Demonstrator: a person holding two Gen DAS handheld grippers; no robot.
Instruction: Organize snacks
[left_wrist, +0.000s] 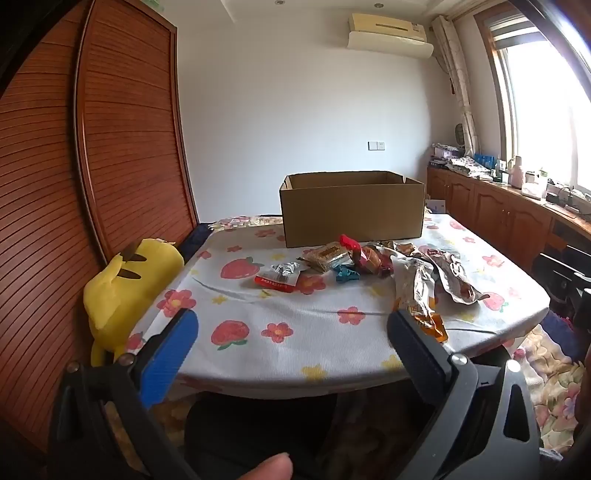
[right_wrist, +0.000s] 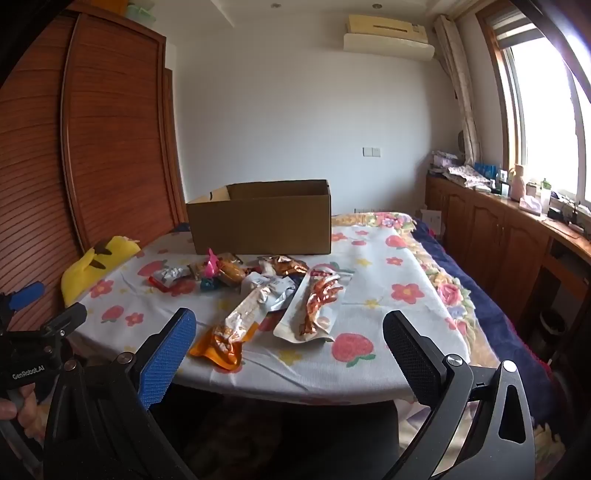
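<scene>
An open cardboard box (left_wrist: 352, 212) (right_wrist: 260, 221) stands at the far side of a table with a flowered cloth (left_wrist: 280, 314) (right_wrist: 380, 266). In front of it lies a loose pile of snack packets (left_wrist: 347, 260) (right_wrist: 221, 271). Two long silvery pouches (right_wrist: 312, 308) and an orange-ended one (right_wrist: 229, 338) (left_wrist: 423, 306) reach toward the near edge. My left gripper (left_wrist: 291, 332) hangs open over the near edge, nothing between its fingers. My right gripper (right_wrist: 290, 332) is open too, short of the long pouches. The left gripper (right_wrist: 26, 295) shows at the far left of the right wrist view.
A yellow plush toy (left_wrist: 125, 291) (right_wrist: 96, 264) leans at the table's left edge beside a slatted wooden wardrobe (left_wrist: 122, 129). Low wooden cabinets (right_wrist: 491, 229) with clutter run under the window on the right. A flowered blanket (right_wrist: 461, 295) lies right of the table.
</scene>
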